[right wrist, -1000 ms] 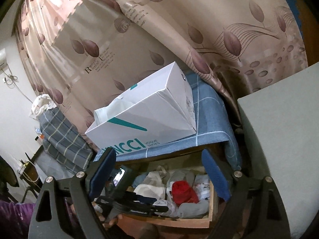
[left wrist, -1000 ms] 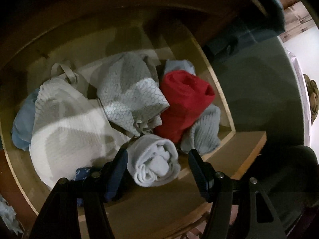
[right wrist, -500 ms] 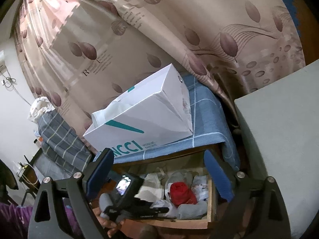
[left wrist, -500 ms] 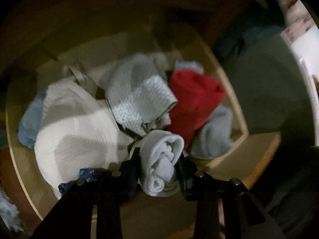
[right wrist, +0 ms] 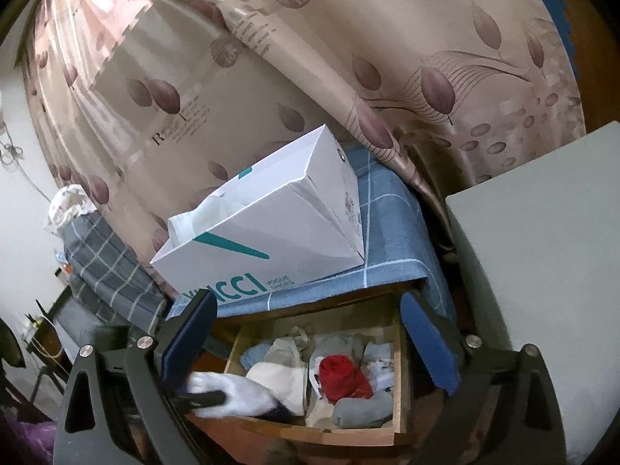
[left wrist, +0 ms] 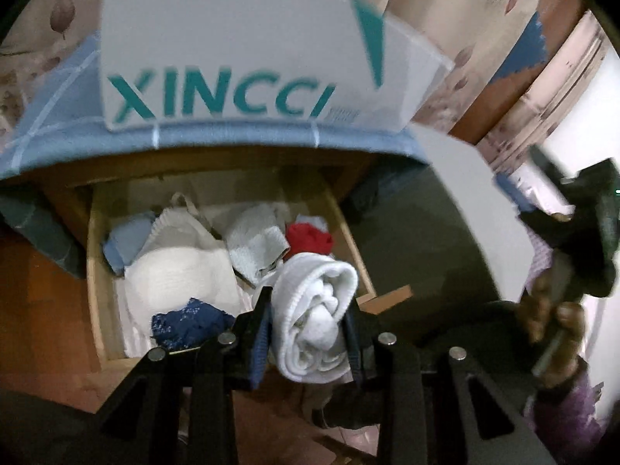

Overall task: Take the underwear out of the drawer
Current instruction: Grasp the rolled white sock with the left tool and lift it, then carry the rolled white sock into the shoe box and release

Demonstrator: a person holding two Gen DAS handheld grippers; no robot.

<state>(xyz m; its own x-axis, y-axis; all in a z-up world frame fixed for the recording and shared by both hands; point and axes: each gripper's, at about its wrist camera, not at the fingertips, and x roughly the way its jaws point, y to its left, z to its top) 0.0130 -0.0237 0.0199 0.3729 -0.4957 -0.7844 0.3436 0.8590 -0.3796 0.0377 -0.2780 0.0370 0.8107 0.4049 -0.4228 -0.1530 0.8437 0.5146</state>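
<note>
Rolled white knit underwear [left wrist: 316, 317]: light, soft, squashy. Left gripper [left wrist: 306, 333] clamps it mid-roll, above open wooden drawer [left wrist: 95, 271]; right gripper [right wrist: 310, 345] gapes, empty.

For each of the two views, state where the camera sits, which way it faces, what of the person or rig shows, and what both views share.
Left wrist: behind the left tool, facing the drawer; fingers clamp a white roll; a hand at right.
Right wrist: behind the open right tool, higher, facing the drawer and curtain.
Shared: drawer, white roll, red roll, white box.
</note>
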